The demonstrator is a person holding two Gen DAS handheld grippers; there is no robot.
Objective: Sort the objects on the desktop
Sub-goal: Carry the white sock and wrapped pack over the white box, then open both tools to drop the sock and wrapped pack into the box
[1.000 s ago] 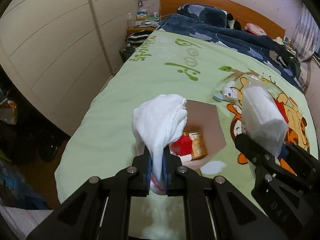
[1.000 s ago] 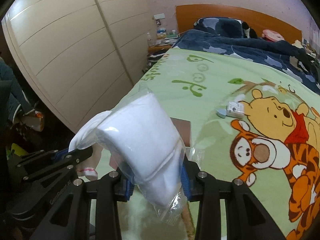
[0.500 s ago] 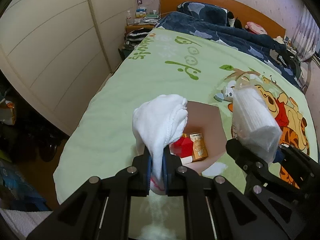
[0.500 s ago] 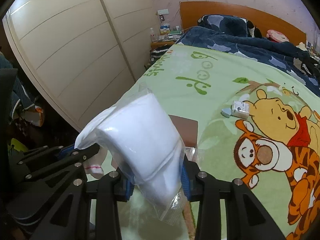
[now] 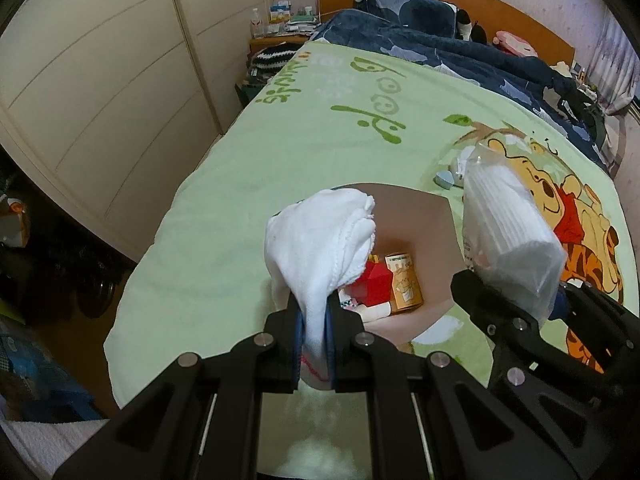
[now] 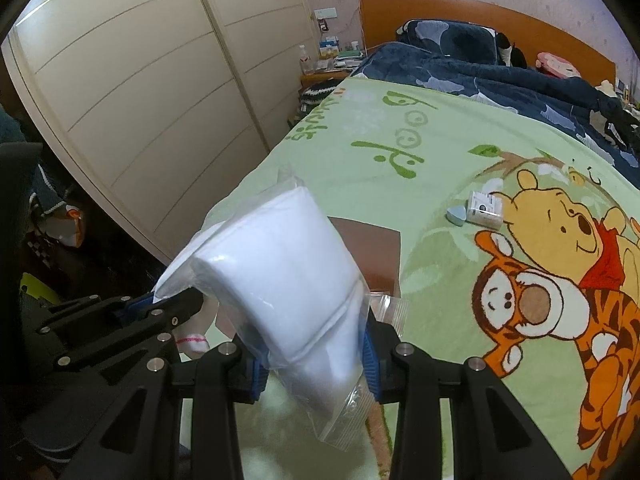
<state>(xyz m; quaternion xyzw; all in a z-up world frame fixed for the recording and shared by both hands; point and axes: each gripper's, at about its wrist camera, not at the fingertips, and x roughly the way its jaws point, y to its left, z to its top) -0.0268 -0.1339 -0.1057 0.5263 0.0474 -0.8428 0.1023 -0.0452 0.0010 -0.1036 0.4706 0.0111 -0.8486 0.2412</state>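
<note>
White sock point(image 5: 320, 248) is clamped between the closed jaws of the left gripper point(image 5: 314, 320). Its long axis runs upward and away from the camera, the bunched upper part folded over above the jaws and the toe end, marked with a pink stitched line, hanging below them. It is held in the air above the brown box point(image 5: 404, 216) that lies open on the bed point(image 5: 248, 168).

Clear bag of white pads point(image 6: 288, 280) is gripped near its lower end by the right gripper point(image 6: 312, 364), jaws closed against both sides of the pack. The bag's long axis tilts up and to the left in the right wrist view; its zip-seal edge hangs below the jaws. In the left wrist view the same bag stands up beside the box, over the cartoon print.

Both grippers are raised side by side, close together, pointing forward along the bed toward the headboard point(image 6: 500, 16).

Inside the box lie a red carton point(image 5: 372, 284) and an orange carton point(image 5: 404, 284), touching each other. Beyond the box, on the green blanket, a small white box point(image 6: 484, 208) sits just beside a pale blue triangular item point(image 6: 456, 216).
</note>
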